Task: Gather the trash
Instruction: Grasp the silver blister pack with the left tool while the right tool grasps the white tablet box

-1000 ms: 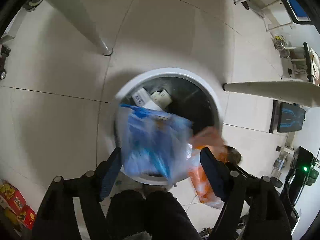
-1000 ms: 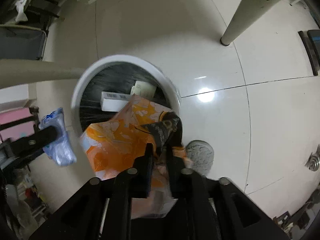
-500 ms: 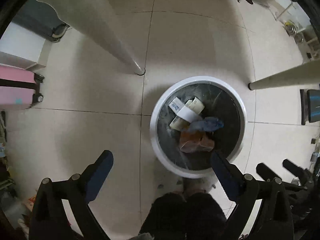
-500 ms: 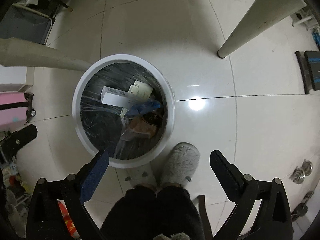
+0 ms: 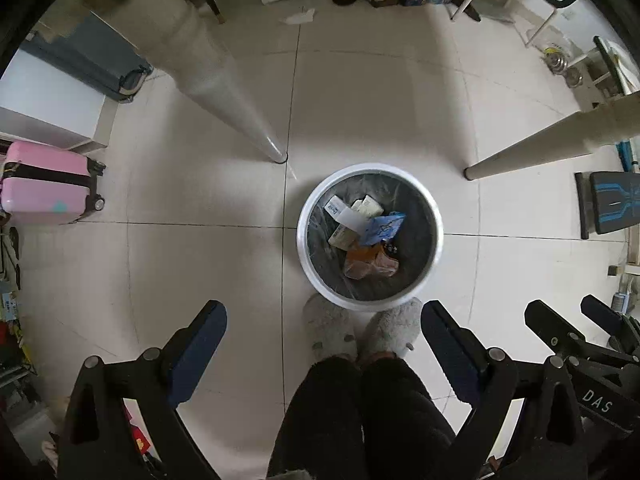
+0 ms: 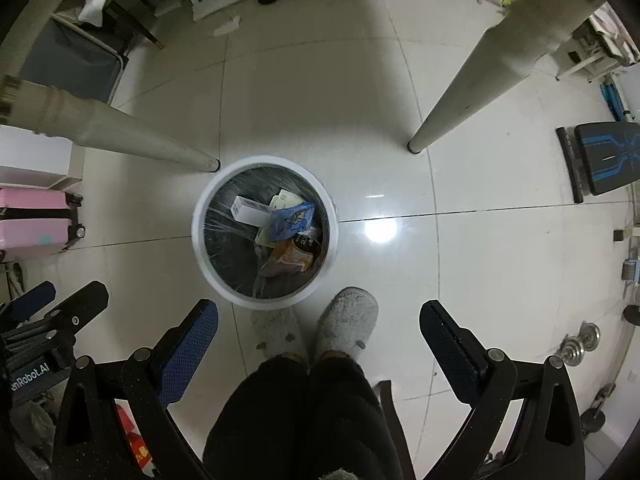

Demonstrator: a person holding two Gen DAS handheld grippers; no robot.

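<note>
Now the blue wrapper (image 5: 383, 229) and the orange snack bag (image 5: 370, 262) lie inside the white trash bin (image 5: 436, 216), on top of the small cartons (image 5: 366, 208) already in its black liner. A second ago you held one in each gripper right above the rim; half a second ago both had dropped, and since then you have lifted both tools higher, so the bin looks smaller and sits further below you. I judge this round of collecting done: nothing is left between the fingers, and the next piece of trash has to be found elsewhere.

Your left gripper (image 5: 324, 346) has its jaws spread wide and holds nothing; your right gripper (image 6: 319, 338) is the same, wide apart and empty. The bin stands on the tiled floor (image 5: 200, 264) between two table legs (image 5: 224, 92), just in front of your grey slippers (image 5: 330, 330).

The left wrist view shows the right tool at its right edge; the right wrist view shows the left tool at its left edge, and also a bright lamp reflection (image 6: 380, 231) on the floor beside the bin, which the left view lacks. Both show a scrap of white paper (image 5: 299, 17) on the floor near the far furniture, possibly more trash.
</note>
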